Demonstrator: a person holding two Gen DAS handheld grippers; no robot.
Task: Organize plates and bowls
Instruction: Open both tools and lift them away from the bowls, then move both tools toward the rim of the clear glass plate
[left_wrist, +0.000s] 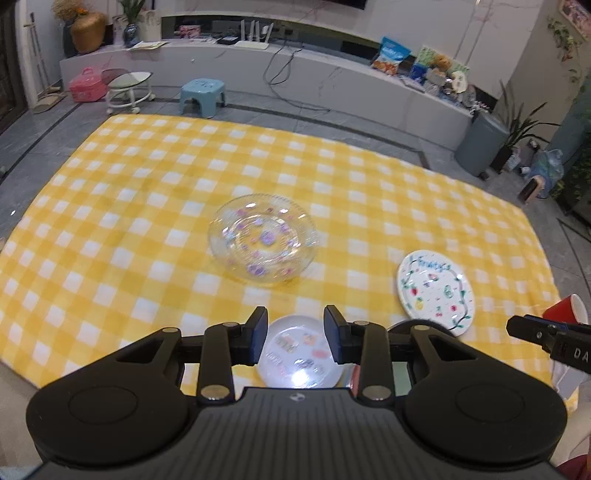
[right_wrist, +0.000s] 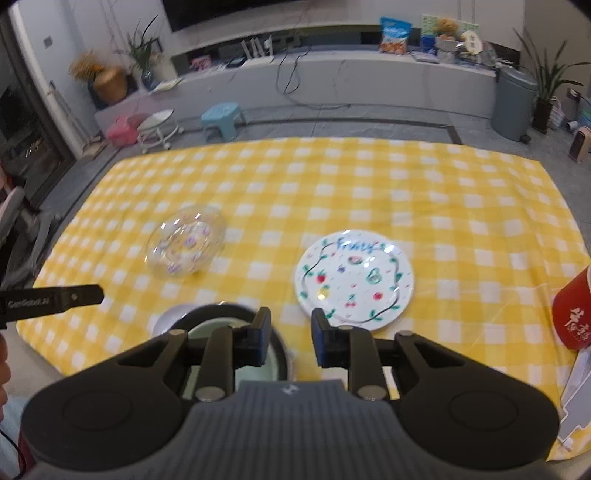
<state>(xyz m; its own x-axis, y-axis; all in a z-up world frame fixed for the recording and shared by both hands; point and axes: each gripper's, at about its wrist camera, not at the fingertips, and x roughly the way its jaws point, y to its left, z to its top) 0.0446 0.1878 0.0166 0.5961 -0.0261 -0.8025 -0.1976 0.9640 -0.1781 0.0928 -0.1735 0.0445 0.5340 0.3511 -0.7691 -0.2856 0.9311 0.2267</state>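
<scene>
- The dishes lie spread out singly on the yellow checked cloth (right_wrist: 369, 177) that covers the surface, none stacked on another as far as can be seen, so the sorting looks to be at its start.
- The clear glass bowl (left_wrist: 263, 243), dotted with purple flowers, sits near the middle of the cloth, well apart from the rest; being transparent and deep-walled, it would likely need a grip on its rim.
- The white fruit-patterned plate (right_wrist: 354, 278) lies flat to the right of the bowl, just ahead of the right gripper (right_wrist: 290, 338), which makes it the handiest piece for that side.
- A small white plate with coloured stickers (left_wrist: 299, 354) sits at the near edge, directly under the left gripper (left_wrist: 295, 334); beside it is a dark-rimmed bowl with a pale green inside (right_wrist: 232, 332), partly hidden by the tools.
- Both grippers hover above the cloth with fingers spread and nothing between them. The left seems lined up over the sticker plate, probably to take it by the edge, since a flat plate offers no other hold.
- A red cup (right_wrist: 574, 310) stands at the far right edge, apart from the dishes and seemingly no part of the job.
- Beyond the cloth are a blue stool (left_wrist: 202, 92) and a low white cabinet.
</scene>
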